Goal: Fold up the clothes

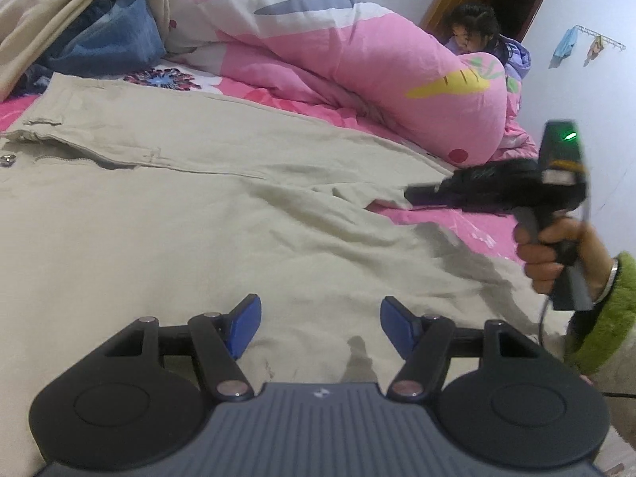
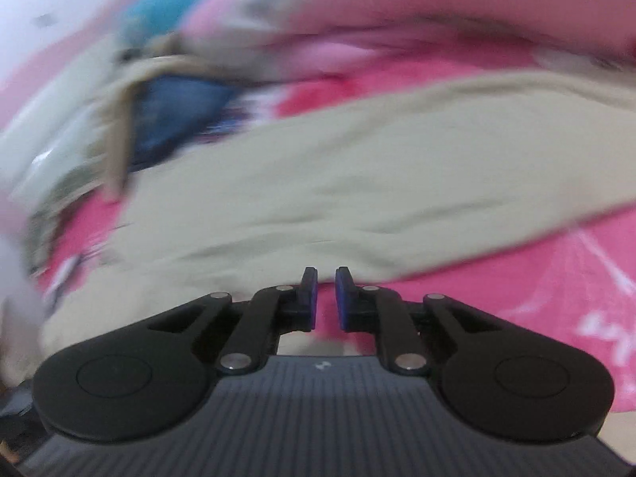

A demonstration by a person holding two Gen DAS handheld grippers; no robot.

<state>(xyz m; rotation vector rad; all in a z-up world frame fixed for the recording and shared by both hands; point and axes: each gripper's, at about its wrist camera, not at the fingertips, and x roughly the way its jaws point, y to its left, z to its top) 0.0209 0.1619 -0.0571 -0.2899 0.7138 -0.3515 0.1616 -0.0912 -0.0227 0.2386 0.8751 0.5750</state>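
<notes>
Beige trousers [image 1: 198,218] lie spread flat on the pink bed sheet [image 1: 469,226], waistband and button at the left. My left gripper [image 1: 320,318] hovers open over the near trouser leg, and nothing sits between its blue pads [image 1: 246,326]. My right gripper [image 1: 413,194] is at the right, held by a hand [image 1: 548,254] in a green sleeve, with its tip at the far leg's hem. The right wrist view is blurred. There the right gripper [image 2: 326,278] is nearly shut at the edge of the trousers [image 2: 357,183], with only pink sheet showing in the slit.
A rolled pink quilt [image 1: 357,51] lies along the far side of the bed. A pile of cream and blue clothes [image 1: 79,20] sits at the back left. A person [image 1: 477,31] sits behind the quilt near a wooden door.
</notes>
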